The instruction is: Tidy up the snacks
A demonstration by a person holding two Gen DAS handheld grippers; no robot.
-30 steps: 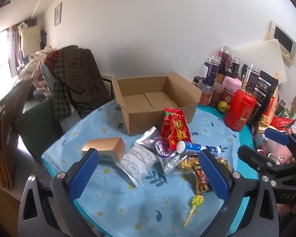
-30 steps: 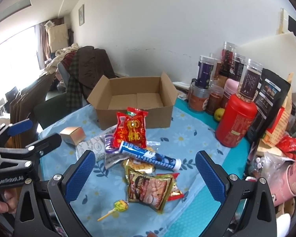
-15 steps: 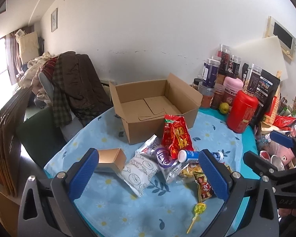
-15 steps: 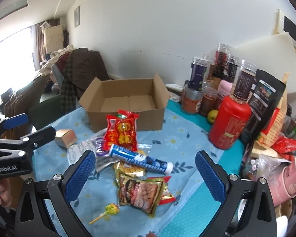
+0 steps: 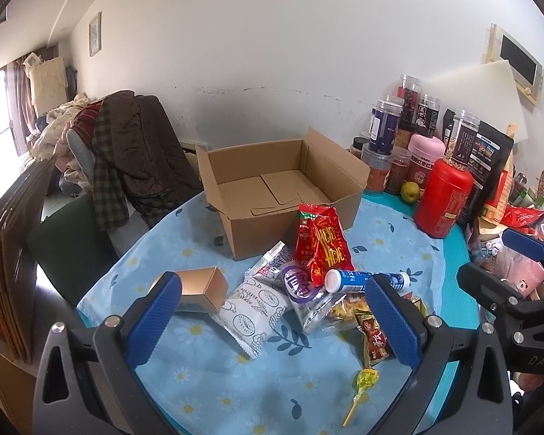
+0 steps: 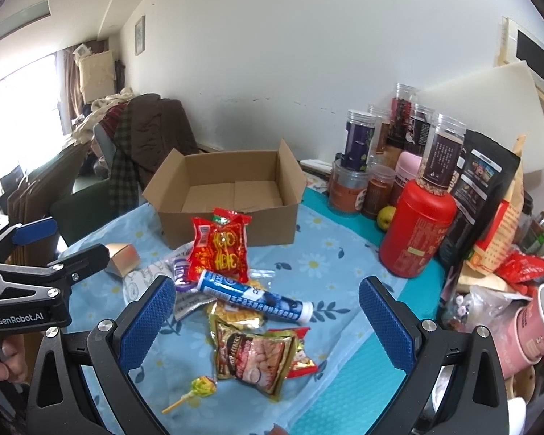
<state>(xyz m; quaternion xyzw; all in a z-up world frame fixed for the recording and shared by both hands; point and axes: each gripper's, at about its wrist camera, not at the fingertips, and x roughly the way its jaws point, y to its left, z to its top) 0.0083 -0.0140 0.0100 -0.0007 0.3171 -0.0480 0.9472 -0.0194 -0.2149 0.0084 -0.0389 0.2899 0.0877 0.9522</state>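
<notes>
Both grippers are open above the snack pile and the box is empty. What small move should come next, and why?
Probably lower the right gripper onto the blue tube: it lies on top of the pile, between the open fingers, and the cardboard box behind it holds nothing yet.

Red snack packet (image 5: 321,246), daisy-print blue tablecloth (image 5: 206,340)

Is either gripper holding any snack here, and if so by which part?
Nothing is held. The left gripper and right gripper are both open above the snack pile, and the cardboard box has no snacks in it.
</notes>
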